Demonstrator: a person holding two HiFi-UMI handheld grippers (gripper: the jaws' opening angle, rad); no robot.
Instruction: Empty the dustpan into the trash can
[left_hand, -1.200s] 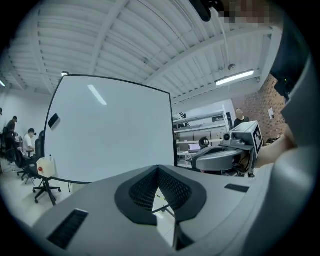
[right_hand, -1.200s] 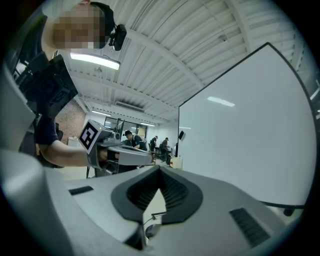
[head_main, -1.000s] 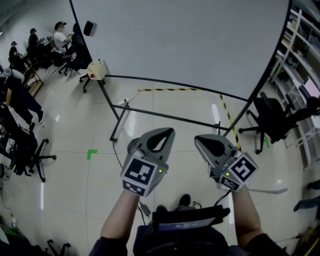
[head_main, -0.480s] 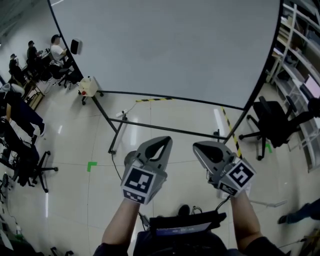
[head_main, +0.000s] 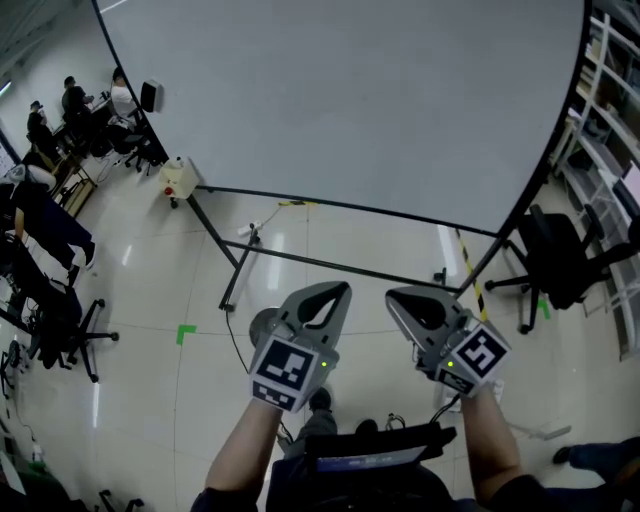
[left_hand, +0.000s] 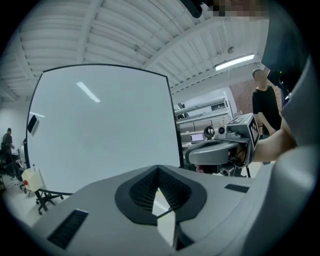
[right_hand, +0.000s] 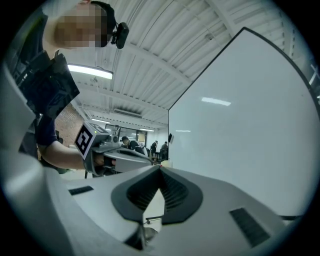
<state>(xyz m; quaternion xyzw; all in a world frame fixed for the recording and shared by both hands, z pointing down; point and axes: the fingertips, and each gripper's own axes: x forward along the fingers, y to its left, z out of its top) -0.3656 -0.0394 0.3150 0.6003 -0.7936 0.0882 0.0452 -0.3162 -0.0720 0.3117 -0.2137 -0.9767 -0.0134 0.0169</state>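
A large white panel on a black tube stand fills the upper half of my head view, and I place the rest from it. It also fills the left gripper view and the right side of the right gripper view. The glossy pale floor spreads out below and to the left of the panel. Metal shelving stands past the panel's right edge, with a black office chair by the panel's lower right corner. Off the panel's upper left corner, people sit at desks.

Below the panel's bottom edge I hold both tools side by side, pointing towards it. The left gripper has its jaws together with nothing between them, and its own view shows the tips meeting. The right gripper is just beside it. Its jaws are likewise closed and empty in its own view.

I cannot pick out the dustpan or the trash can for certain. A round grey object sits on the floor below the panel, half hidden behind the left gripper, and I cannot tell what it is. A thin pale rod lies on the floor well below the panel's right corner.

A small white canister stands at the panel's lower left foot. A strip of yellow-and-black tape runs down from the panel's lower right. A green tape mark lies on the floor below the panel's left end.
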